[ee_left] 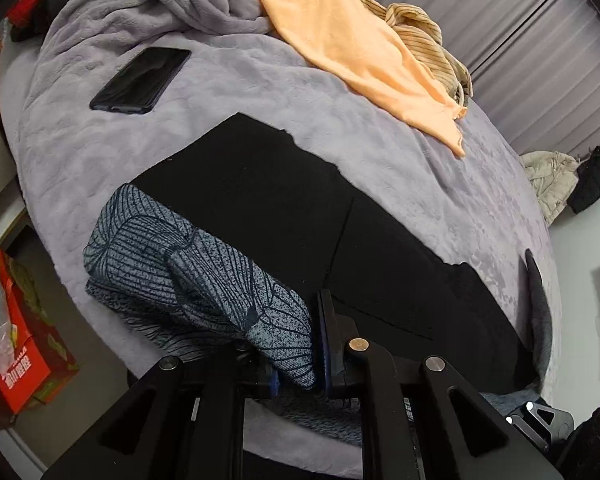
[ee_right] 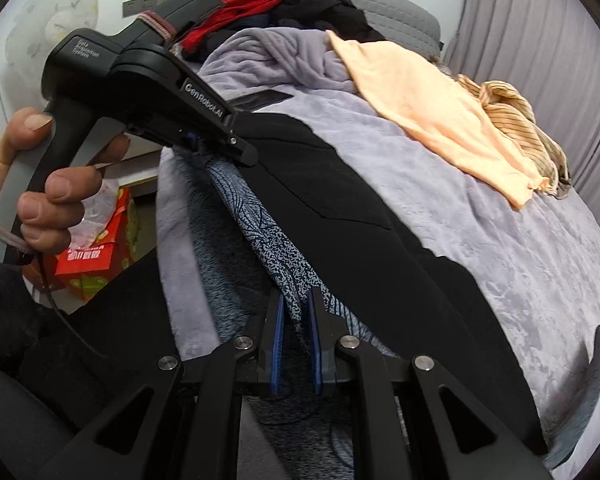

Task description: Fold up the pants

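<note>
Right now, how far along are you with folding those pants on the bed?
Roughly midway, I'd judge. The black pants lie flat on the grey blanket, seemingly already doubled over. In hand: the left gripper and right gripper are each shut on a blue patterned cloth stretched between them beside the pants. Left to do: setting it down and finishing the folds.

Before you: a dark phone [ee_left: 140, 80] on the lilac blanket [ee_left: 220, 92], an orange cloth [ee_left: 352, 44] overlapping a striped garment [ee_left: 420, 28], and a red box [ee_left: 20, 344] beside the bed.
</note>
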### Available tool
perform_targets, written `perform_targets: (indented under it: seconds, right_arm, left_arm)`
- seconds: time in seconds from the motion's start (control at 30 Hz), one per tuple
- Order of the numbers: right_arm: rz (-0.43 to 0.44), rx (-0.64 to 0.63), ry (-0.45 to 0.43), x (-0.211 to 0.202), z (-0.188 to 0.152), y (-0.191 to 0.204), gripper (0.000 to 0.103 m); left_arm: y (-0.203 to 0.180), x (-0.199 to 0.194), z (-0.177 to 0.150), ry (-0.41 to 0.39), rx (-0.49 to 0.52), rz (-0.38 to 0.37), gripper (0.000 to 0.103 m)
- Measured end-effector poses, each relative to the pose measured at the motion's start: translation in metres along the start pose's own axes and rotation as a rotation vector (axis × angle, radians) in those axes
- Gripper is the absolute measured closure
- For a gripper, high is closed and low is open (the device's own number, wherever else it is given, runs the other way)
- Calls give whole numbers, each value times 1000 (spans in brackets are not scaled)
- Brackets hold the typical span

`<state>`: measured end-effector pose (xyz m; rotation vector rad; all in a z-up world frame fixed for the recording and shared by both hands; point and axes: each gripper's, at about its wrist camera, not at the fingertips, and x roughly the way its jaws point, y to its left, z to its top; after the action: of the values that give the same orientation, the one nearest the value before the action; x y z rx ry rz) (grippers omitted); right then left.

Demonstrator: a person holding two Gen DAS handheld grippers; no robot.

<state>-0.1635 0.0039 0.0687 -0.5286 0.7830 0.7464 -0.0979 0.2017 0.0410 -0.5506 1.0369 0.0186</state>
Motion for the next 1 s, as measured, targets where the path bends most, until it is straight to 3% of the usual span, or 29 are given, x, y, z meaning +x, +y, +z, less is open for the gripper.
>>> perform_targets:
  seconds: [0.07, 0.17, 0.27, 0.43, 0.63, 0.73, 0.77, 0.8, 0.83, 0.87, 1.0]
  right_arm:
    - [14, -10, 32, 12, -6, 8, 90]
    - [27, 6, 66, 28, -14, 9, 90]
    - [42, 30, 66, 28, -14, 3, 90]
    - [40, 33, 68, 28, -16, 4, 90]
    - [41, 36, 71, 29, -14, 2, 90]
    - [74, 43, 80, 26, -12, 1, 85]
    - [90, 48, 73, 22, -10, -1, 70]
    - [103, 53, 60, 16, -8, -2, 42]
    - [111, 60, 40, 11, -7, -5, 29]
    - [117, 70, 8, 3, -5, -8, 19]
    - [124, 166, -76, -12, 8, -36, 19]
  left_arm:
    - [12, 11, -7, 34, -18, -5, 87]
    - [13, 13, -11, 19, -22, 1, 87]
    - [4, 14, -11, 7, 32, 45, 86]
    - [7, 14, -12, 12, 16, 43, 86]
    - [-7, 11, -14, -11, 72, 115, 86]
    - [-10, 7, -15, -13, 89, 163, 71]
    - [-9, 4, -15, -10, 90, 168, 55]
    - [-8, 1, -15, -10, 89, 190, 39]
    - [-6, -5, -15, -28, 85, 229, 11]
    - [-4, -11, -15, -61, 81, 260, 6]
    - [0, -35, -11, -145, 113, 310, 6]
